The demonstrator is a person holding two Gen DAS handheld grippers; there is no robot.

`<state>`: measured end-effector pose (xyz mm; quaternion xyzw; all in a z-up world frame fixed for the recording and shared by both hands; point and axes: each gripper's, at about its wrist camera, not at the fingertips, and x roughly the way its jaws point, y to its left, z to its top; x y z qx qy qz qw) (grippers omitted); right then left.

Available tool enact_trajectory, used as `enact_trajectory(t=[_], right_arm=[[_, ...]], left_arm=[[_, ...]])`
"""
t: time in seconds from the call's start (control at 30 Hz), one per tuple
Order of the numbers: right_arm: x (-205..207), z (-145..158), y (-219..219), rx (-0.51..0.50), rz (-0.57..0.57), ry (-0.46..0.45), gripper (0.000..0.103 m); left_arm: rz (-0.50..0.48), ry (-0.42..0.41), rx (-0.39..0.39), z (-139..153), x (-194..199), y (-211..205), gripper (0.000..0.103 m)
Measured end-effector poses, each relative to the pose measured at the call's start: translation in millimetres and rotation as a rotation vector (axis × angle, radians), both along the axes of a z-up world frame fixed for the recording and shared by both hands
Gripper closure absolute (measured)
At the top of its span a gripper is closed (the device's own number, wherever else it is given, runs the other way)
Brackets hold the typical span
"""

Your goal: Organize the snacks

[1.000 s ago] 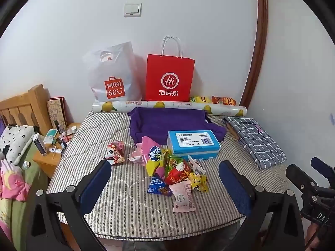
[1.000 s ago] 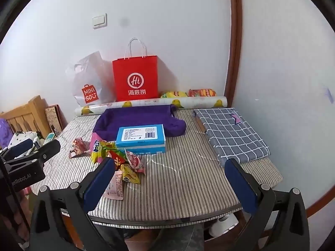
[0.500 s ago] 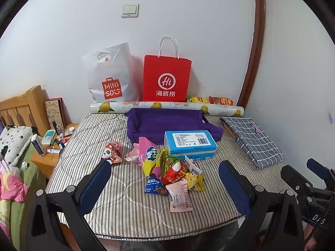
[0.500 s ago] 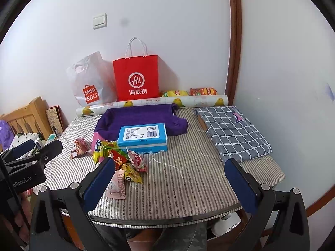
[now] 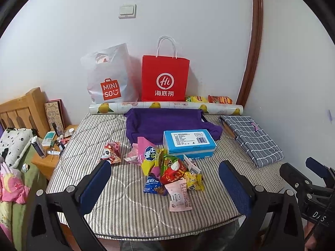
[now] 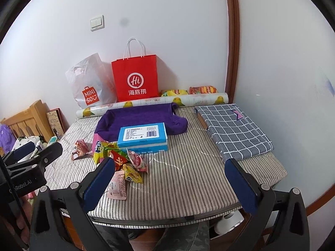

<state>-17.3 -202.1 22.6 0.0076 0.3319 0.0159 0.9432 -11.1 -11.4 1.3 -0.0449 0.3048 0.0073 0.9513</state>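
Snacks (image 5: pixel 167 167) lie in a loose heap on the striped bench (image 5: pixel 125 209), just in front of a blue box (image 5: pixel 188 144) that rests partly on a purple cloth (image 5: pixel 163 123). One red snack packet (image 5: pixel 111 152) lies a little apart, to the left of the heap. A pink flat packet (image 5: pixel 180 194) is the nearest to the bench edge. Behind the cloth a roll of paper with a fruit print (image 5: pixel 165 106) lies along the wall, and a red paper bag (image 5: pixel 165 79) and a white plastic bag (image 5: pixel 108 77) stand there. A folded checked cloth (image 6: pixel 232 129) lies at the right side. The left gripper (image 5: pixel 165 179) hangs above the near edge with fingers wide apart and nothing between them. The right gripper (image 6: pixel 169 175) is the same, spread and empty, to the right of the heap.
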Motion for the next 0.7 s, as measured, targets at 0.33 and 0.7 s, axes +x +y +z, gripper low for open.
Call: enact_trajectory(t=[0.33, 0.7], right_arm=[[-1.3, 0.9, 1.5, -0.001, 0.005, -0.004, 0.0], [-2.8, 1.5, 2.8, -0.003, 0.007, -0.009, 0.0]], left_arm=[[-0.001, 0.001, 0.002, -0.1, 0.2, -1.4, 0.0], [-0.002, -0.001, -0.002, 0.6, 0.4, -1.7, 0.0]])
